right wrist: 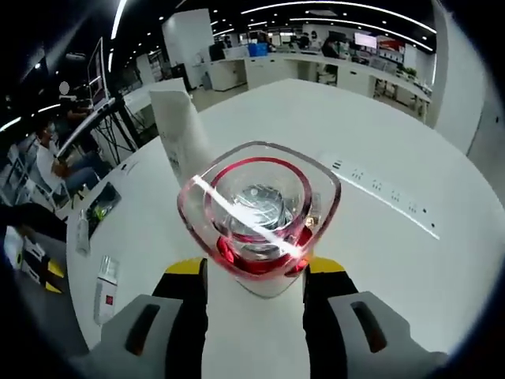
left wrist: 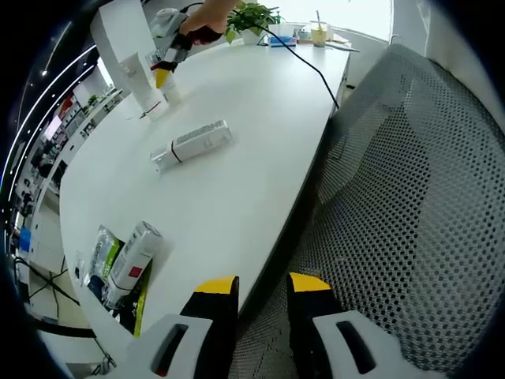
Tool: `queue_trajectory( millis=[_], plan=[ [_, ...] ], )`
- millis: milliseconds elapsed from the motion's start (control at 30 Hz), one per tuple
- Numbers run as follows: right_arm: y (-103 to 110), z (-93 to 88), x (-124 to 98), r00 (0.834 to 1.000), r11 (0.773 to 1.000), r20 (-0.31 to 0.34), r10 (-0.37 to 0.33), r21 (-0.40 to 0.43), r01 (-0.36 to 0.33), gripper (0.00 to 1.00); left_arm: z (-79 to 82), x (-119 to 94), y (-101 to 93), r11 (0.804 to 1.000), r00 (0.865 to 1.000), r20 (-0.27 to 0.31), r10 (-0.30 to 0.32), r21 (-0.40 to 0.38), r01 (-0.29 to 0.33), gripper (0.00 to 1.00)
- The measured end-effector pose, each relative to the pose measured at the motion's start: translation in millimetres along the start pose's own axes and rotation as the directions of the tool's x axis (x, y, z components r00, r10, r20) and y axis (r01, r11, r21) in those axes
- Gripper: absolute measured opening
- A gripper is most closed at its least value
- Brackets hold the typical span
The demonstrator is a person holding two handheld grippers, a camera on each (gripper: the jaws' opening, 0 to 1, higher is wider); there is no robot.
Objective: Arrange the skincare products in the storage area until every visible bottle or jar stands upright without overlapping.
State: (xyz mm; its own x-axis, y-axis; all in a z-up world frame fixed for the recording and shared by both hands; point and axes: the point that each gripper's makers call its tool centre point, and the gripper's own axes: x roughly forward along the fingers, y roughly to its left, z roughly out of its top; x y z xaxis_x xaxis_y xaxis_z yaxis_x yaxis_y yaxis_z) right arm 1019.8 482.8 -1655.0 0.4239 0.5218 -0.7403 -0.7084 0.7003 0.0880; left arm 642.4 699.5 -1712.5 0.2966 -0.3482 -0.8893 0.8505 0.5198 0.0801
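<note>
Now | right hand-held gripper apparently clamps upright jar | left hand-held gripper parted, empty

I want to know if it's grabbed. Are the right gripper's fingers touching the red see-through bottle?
Touching. In the right gripper view, the clear red bottle sits between the right gripper's yellow-tipped fingers, pressed against both sides, no gap visible.

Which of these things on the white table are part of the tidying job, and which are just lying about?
Job:
clear red-ringed jar, held in right gripper
upright white tube
lying white bottle
lying white tube
green sachets

Lying about:
potted plant
black cable
mesh chair
power strip
</note>
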Motion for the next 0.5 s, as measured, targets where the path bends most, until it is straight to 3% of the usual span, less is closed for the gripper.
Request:
queue_trajectory(
  millis=[200, 500],
  plan=[
    [-1.7, -2.1, -1.4, 1.0, 1.0, -0.017, 0.001, -0.019, -0.002, 0.3, -0.1, 0.1, 0.0, 1.0, 1.0, -0.001, 0.0, 0.0, 0.0, 0.24],
    [0.7, 1.0, 2.4, 0.999, 0.995, -0.045, 0.02, -0.099, -0.024, 0.3, -0.5, 0.3, 0.1, 1.0, 1.0, -0.003, -0.001, -0.002, 0.001, 0.24]
  ],
)
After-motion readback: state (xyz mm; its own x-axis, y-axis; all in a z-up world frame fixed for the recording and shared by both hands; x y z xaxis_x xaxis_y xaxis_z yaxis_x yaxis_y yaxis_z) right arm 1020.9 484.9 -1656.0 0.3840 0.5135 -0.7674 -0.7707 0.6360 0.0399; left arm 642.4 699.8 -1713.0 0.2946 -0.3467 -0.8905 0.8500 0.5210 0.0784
